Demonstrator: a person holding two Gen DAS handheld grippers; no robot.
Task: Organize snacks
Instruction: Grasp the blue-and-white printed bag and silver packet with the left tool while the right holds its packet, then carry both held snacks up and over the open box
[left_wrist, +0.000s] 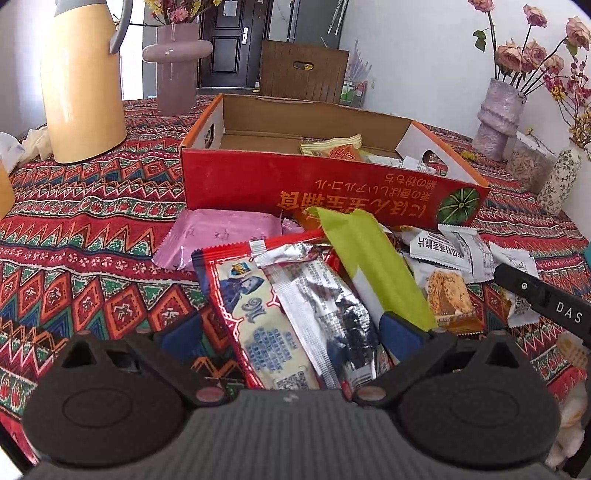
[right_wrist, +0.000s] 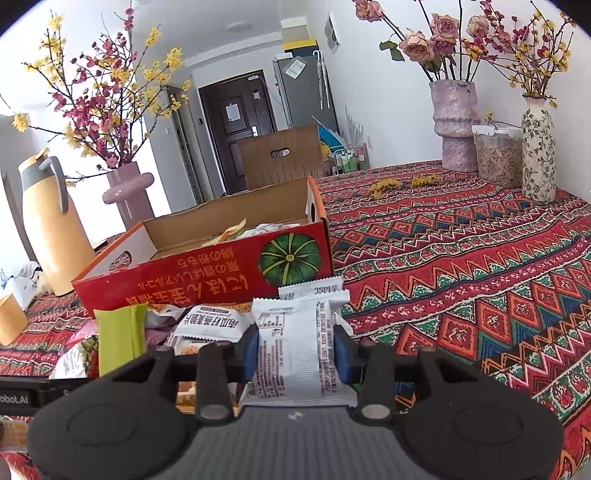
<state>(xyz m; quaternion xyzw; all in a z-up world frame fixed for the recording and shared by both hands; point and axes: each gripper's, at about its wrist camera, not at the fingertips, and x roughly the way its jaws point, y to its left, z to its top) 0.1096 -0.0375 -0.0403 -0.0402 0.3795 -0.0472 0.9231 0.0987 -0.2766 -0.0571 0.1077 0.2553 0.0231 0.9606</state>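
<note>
A red cardboard box (left_wrist: 332, 184) (right_wrist: 207, 273) stands open on the patterned tablecloth with a few snack packets inside. A pile of packets lies in front of it. My left gripper (left_wrist: 293, 328) is open and low over that pile. Between its blue pads lie a red cartoon packet (left_wrist: 251, 314) and a silver packet (left_wrist: 325, 306). A green packet (left_wrist: 369, 258) (right_wrist: 120, 339) leans by the right pad. My right gripper (right_wrist: 296, 347) is shut on a white printed packet (right_wrist: 295, 354), held just in front of the box's near right corner. Its black body (left_wrist: 543, 299) shows in the left wrist view.
A yellow thermos jug (left_wrist: 81, 85) (right_wrist: 51, 225) and a mauve vase (left_wrist: 175, 70) stand left of the box. Two flower vases (right_wrist: 456, 125) (right_wrist: 537, 151) and a lidded jar (right_wrist: 496, 155) stand at the far right. A pink packet (left_wrist: 221, 236) lies beside the pile.
</note>
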